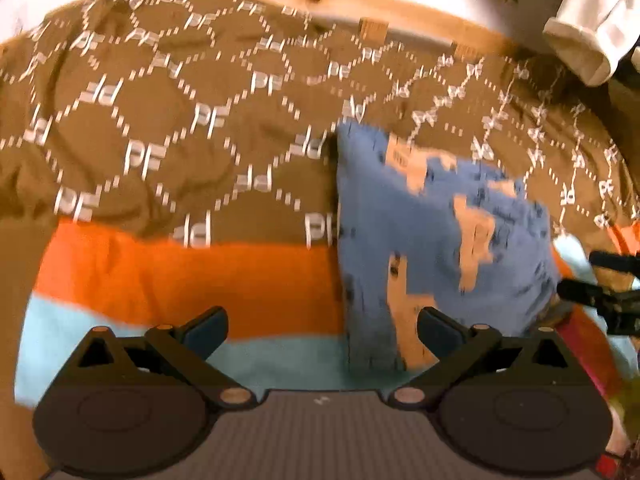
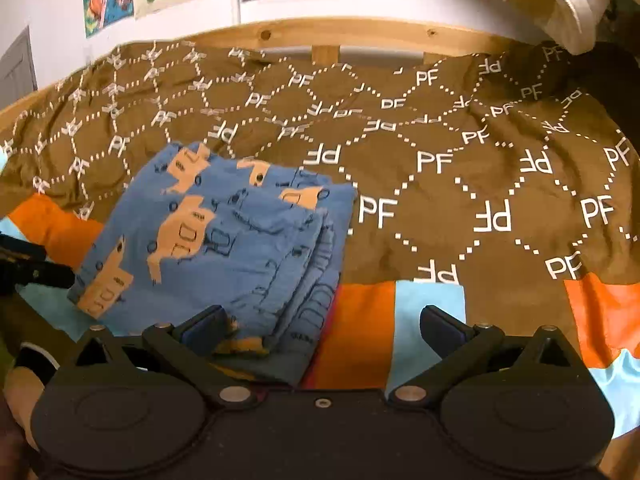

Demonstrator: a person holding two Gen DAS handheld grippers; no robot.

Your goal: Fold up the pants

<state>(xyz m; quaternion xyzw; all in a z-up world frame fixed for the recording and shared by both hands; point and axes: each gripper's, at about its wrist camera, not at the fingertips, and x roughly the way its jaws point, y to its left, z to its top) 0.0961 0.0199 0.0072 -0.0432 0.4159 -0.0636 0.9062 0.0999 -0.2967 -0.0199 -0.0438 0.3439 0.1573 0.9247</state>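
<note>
Pants (image 2: 208, 240) being left folded on brown blanket (image 2: 440, 200); both hand-held grippers, L (image 1: 322, 330) & R (image 2: 320, 330), being held apart, empty. Stack edges w/ layers needing squaring.

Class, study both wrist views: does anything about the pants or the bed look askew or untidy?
The folded blue pants look slightly uneven: layer edges fan out stepwise on their right side. The brown blanket beneath is wrinkled. Both grippers are open.

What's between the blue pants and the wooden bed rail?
Only the brown blanket with white letters covers the stretch between the folded pants and the wooden rail, seen best in the right wrist view.
</note>
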